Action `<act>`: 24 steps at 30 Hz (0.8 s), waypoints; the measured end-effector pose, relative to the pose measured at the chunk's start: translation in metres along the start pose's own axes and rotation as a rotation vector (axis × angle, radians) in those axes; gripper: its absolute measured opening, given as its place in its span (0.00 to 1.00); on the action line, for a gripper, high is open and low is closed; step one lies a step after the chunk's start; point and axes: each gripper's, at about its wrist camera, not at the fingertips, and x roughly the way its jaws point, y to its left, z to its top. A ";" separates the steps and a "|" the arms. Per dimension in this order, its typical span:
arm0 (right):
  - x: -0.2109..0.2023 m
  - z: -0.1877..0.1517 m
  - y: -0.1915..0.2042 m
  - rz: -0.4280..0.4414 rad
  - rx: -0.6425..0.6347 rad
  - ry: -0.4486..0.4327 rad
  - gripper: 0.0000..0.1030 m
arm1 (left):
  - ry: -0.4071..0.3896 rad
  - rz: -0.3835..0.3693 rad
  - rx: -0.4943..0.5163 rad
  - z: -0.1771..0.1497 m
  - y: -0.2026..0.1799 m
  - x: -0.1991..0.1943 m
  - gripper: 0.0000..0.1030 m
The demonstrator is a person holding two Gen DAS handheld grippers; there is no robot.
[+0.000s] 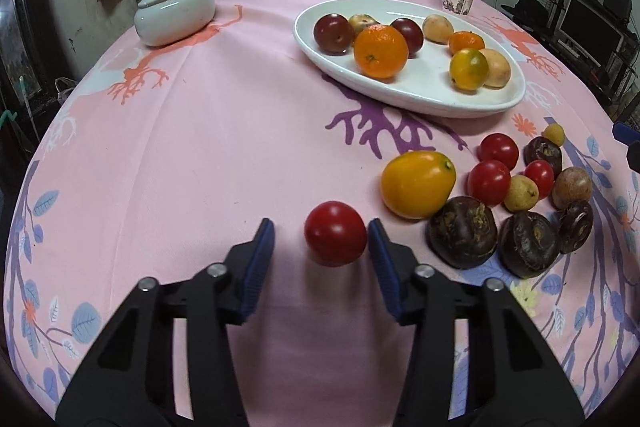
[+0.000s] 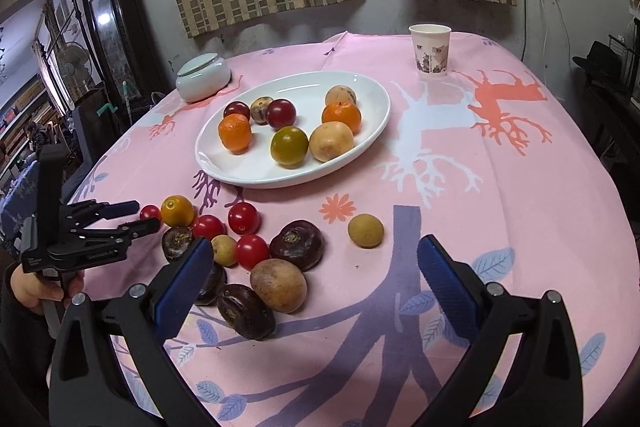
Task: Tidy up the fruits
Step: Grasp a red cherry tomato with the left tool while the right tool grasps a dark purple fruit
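Pink cloth covers the bench (image 1: 192, 155), and the white plate (image 1: 400, 95) at its far side already carries a share of the fruit: oranges, dark plums, pale round ones. The rest lies loose on the cloth short of the plate: a yellow-orange fruit (image 1: 418, 183), dark chestnut-like ones, small red tomatoes and pale longan-like ones, bunched close and some touching. One tomato (image 1: 335, 233) sits apart from that heap, between the left jaws.

In the left wrist view the left gripper (image 1: 322, 237) points steeply down at the cloth. Its jaws stand spread on either side of the tomato; the right pad looks to touch its skin, while a plain gap shows at the left pad, so it is not yet pinched. The tomato should be light, smooth-skinned and soft enough to bruise or split, and likely to roll or squirt out if squeezed off-centre. I would take it across its widest middle, both pads level, with just enough pressure to lift.

The right gripper (image 2: 316, 259) hovers tilted down above the heap, jaws spread wide and holding nothing; a brown round fruit (image 2: 279, 285) and a dark one (image 2: 297, 239) lie nearest between them. A hand (image 2: 30, 287) grips the left tool's handle at the edge of the right wrist view.
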 end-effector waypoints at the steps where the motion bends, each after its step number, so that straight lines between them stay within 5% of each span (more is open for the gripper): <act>1: -0.001 0.000 0.002 0.003 -0.005 0.001 0.99 | 0.002 -0.009 0.002 0.000 -0.001 0.001 0.36; 6: -0.002 -0.005 0.022 -0.007 -0.113 0.024 0.99 | -0.003 0.018 0.036 -0.001 -0.007 -0.001 0.30; 12: 0.010 -0.027 0.059 -0.017 -0.339 0.155 0.97 | -0.006 0.012 0.026 -0.001 -0.006 -0.003 0.30; 13: 0.011 -0.030 0.063 -0.012 -0.356 0.170 0.95 | 0.004 0.009 0.021 -0.001 -0.005 -0.001 0.30; 15: 0.014 -0.034 0.065 0.027 -0.364 0.207 0.74 | 0.009 0.005 0.014 -0.002 -0.004 0.001 0.30; 24: 0.030 -0.044 0.069 0.037 -0.368 0.266 0.65 | 0.009 0.017 0.026 -0.002 -0.006 0.001 0.30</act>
